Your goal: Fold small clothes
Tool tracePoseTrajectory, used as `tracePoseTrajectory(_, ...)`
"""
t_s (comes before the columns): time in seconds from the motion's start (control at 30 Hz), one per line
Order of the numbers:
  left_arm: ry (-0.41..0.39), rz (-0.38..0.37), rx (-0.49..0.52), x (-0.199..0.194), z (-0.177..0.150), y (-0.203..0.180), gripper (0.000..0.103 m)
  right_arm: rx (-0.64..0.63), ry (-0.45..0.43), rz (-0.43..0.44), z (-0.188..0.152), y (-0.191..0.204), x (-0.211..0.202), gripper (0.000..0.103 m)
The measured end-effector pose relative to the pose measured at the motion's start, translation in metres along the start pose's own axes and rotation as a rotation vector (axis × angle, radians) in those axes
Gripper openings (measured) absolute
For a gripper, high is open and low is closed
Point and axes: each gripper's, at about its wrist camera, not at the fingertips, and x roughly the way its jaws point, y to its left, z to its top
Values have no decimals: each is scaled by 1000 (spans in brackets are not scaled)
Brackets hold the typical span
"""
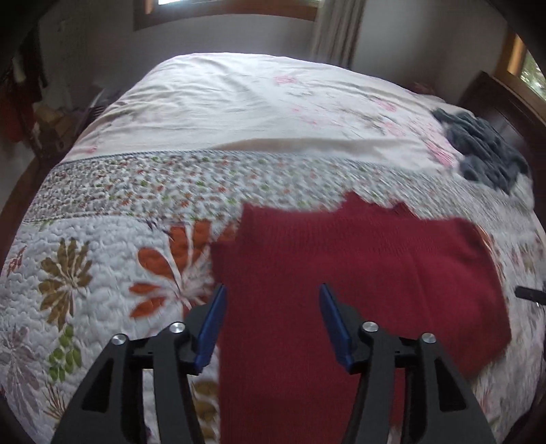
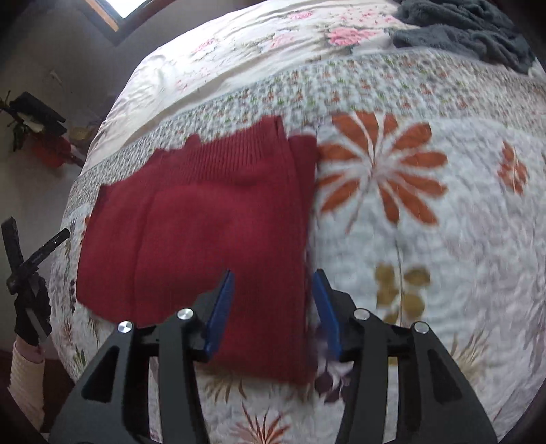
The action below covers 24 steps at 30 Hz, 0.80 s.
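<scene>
While the red knit garment (image 1: 341, 273) lies partly folded on the bed quilt (image 1: 102, 239), both claws hover wide and empty: left claw (image 1: 271, 290) above its near edge, right claw (image 2: 273, 275) astride its right edge. Next move probably requires gripping the near hem.

Both cameras sit just behind their own gripper fingers and look forward and down at the bed, taking the red knitted garment (image 1: 341, 273) as the landmark. The left wrist view hangs near the garment's near-left part, facing toward the far end of the bed, where a window and curtain (image 1: 336, 30) show; the left gripper (image 1: 271, 304) frames the cloth. The right wrist view hovers near the garment's right edge, with the right gripper (image 2: 273, 290) straddling that edge. Both views share the garment, the flowered quilt (image 2: 426, 239) around it and the grey fleece heap (image 1: 484, 150) beyond it to the right.
</scene>
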Motion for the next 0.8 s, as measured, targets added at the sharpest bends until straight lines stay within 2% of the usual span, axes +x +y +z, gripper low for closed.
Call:
tracePoseTrajectory(0.17, 43, -49, 4, -3, -40, -20, 59, 47, 44, 16, -46, -6, 10, 48)
tracePoseTrajectory(0.2, 55, -52, -5, 0, -46, -20, 59, 61, 59, 20, -53, -7, 15, 45)
tracePoseTrajectory(0.23, 69, -54, -18, 5, -51, -20, 59, 69, 66, 31, -57, -9, 17, 34)
tracePoseTrajectory(0.27, 79, -55, -29, 8, -53, -18, 59, 70, 68, 31, -60, -9, 19, 28)
tracePoseTrajectory(0.3, 91, -54, -43, 12, -57, -17, 59, 67, 65, 28, -60, -9, 19, 14)
tracePoseTrajectory(0.33, 99, -51, -48, 14, -61, -16, 59, 73, 61, 44, -60, -10, 17, 11)
tracePoseTrajectory(0.4, 114, -35, -50, 19, -66, -13, 59, 99, 40, 84, -59, -12, 8, 9)
tracePoseTrajectory(0.57, 156, -31, -75, 32, -75, -2, 58, 110, 76, 46, -62, -20, 15, 9)
tracePoseTrajectory(0.8, 153, -13, -48, 38, -84, -3, 57, 127, 100, 27, -70, -32, 38, 9)
